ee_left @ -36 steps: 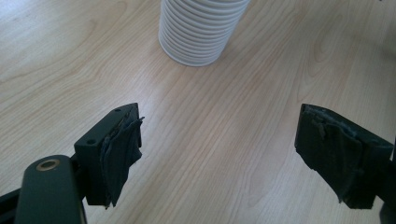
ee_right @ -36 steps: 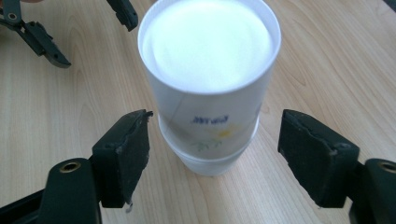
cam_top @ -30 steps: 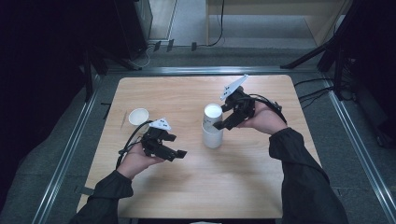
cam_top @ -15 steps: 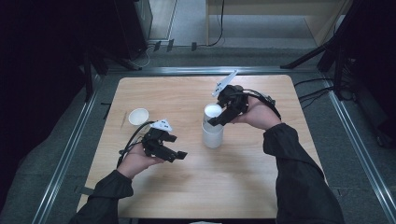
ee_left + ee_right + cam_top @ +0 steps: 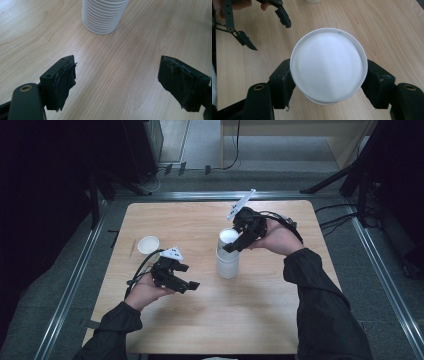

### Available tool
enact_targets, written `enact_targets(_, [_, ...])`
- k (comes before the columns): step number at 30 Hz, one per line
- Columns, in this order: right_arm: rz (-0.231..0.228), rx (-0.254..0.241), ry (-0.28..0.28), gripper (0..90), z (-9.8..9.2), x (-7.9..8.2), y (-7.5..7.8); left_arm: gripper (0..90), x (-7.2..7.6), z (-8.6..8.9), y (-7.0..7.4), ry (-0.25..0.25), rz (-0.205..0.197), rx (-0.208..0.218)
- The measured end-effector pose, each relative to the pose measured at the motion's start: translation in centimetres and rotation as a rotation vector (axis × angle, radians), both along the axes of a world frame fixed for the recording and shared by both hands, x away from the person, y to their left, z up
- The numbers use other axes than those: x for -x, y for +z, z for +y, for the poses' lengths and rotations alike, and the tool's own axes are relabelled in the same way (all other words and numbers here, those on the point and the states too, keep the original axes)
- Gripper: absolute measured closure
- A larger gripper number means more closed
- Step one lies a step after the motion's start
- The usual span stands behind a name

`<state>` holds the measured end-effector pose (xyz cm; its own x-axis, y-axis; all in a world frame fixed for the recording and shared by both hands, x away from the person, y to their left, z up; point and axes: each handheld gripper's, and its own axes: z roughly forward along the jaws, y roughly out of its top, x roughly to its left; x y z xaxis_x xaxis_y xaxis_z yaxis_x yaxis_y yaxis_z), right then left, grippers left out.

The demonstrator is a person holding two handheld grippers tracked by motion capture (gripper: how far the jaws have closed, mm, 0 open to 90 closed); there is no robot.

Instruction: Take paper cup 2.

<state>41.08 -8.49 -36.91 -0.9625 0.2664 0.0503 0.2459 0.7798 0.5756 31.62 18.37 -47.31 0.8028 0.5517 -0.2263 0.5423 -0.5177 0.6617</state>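
In the high view I see my right gripper [image 5: 232, 245] at the centre of the frame, clamped on the top white paper cup [image 5: 228, 238] of the tall white stack of nested paper cups [image 5: 227, 265] on the pale wooden table [image 5: 280, 320]. Its jaws have just been closing, with that cup between them. My left gripper [image 5: 186, 276] sits at lower left of the stack, well apart from it, and a single white paper cup [image 5: 148, 244] stands alone toward the left edge of the table.

In the left gripper view, the two black jaws stand wide apart over bare wood with nothing between them; the ribbed foot of the stack [image 5: 103, 15] is at the top centre of the frame.

In the right gripper view, the top cup [image 5: 328, 65] sits mid-frame, seen from above, with a pad [image 5: 283, 82] pressed against its wall on either side. The left gripper [image 5: 268, 26] shows at upper left.

I judge the step in hand to be peeling the top cup off the stack. Next I would need a straight lift, and if the cups below cling, the left gripper may have to steady the stack.
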Motion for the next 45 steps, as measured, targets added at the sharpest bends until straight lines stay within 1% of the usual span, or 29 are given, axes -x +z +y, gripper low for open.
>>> enact_targets(1, [0.001, -0.002, 0.004, 32.6, 0.0, 0.0, 0.2, 14.6, 0.0, 0.1, 0.1, -0.003, -0.005, 0.007])
enact_targets(3, [0.008, -0.008, -0.003, 32.6, -0.2, 0.1, 0.9, 14.6, 0.0, 0.3, 0.2, -0.001, -0.003, 0.029])
enact_targets(5, [0.005, -0.010, 0.001, 32.7, -0.2, 0.1, 1.4, 14.6, -0.1, 0.5, 0.3, 0.000, 0.002, 0.044])
enact_targets(11, [-0.010, -0.018, -0.012, 32.9, -0.5, 0.7, 3.5, 14.6, -0.1, 0.7, 0.5, 0.006, 0.004, 0.054])
enact_targets(13, [-0.024, -0.020, -0.005, 32.9, -0.6, 1.0, 4.3, 14.6, -0.1, 0.8, 0.5, 0.004, -0.004, 0.051])
enact_targets(15, [-0.035, -0.023, -0.005, 33.1, -0.8, 1.4, 5.3, 14.6, -0.1, 0.9, 0.6, 0.004, -0.005, 0.057])
enact_targets(17, [-0.049, -0.034, 0.014, 33.2, -0.8, 1.8, 6.2, 14.6, -0.2, 1.0, 0.6, 0.005, -0.005, 0.061])
enact_targets(20, [-0.069, -0.030, 0.025, 33.3, -0.9, 2.6, 7.4, 14.6, -0.3, 1.3, 0.6, 0.009, -0.006, 0.071])
enact_targets(23, [-0.062, -0.040, 0.030, 33.5, -1.1, 3.5, 8.2, 14.6, -0.3, 1.5, 0.7, 0.016, -0.010, 0.077])
enact_targets(24, [-0.052, -0.043, 0.037, 33.5, -1.1, 3.8, 8.3, 14.6, -0.3, 1.6, 0.7, 0.017, -0.011, 0.078])
enact_targets(26, [-0.031, -0.057, 0.054, 33.5, -1.3, 4.4, 8.3, 14.6, -0.3, 1.6, 0.7, 0.015, -0.009, 0.076])
enact_targets(28, [-0.019, -0.070, 0.086, 33.5, -1.5, 5.1, 8.1, 14.6, -0.3, 1.6, 0.6, 0.015, -0.013, 0.069])
enact_targets(30, [-0.018, -0.068, 0.098, 33.5, -1.6, 5.8, 7.7, 14.6, -0.3, 1.5, 0.6, 0.011, -0.014, 0.065])
enact_targets(33, [-0.030, -0.066, 0.107, 33.6, -1.8, 6.8, 6.9, 14.6, -0.3, 1.5, 0.6, 0.004, -0.012, 0.066])
enact_targets(38, [-0.006, -0.100, 0.114, 33.6, -2.6, 7.6, 4.8, 14.6, -0.2, 1.3, 0.6, -0.008, -0.015, 0.071])
enact_targets(39, [0.015, -0.131, 0.124, 33.7, -2.9, 7.8, 4.3, 14.6, -0.2, 1.3, 0.6, -0.011, -0.018, 0.068])
enact_targets(40, [0.018, -0.138, 0.123, 33.7, -3.0, 7.9, 3.9, 14.6, -0.2, 1.3, 0.7, -0.015, -0.021, 0.067])
enact_targets(43, [0.008, -0.138, 0.126, 33.7, -3.1, 8.4, 2.3, 14.6, -0.2, 1.3, 0.7, -0.023, -0.026, 0.079])
enact_targets(45, [0.010, -0.139, 0.125, 33.7, -3.2, 8.7, 1.4, 14.6, -0.3, 1.3, 0.7, -0.029, -0.026, 0.078])
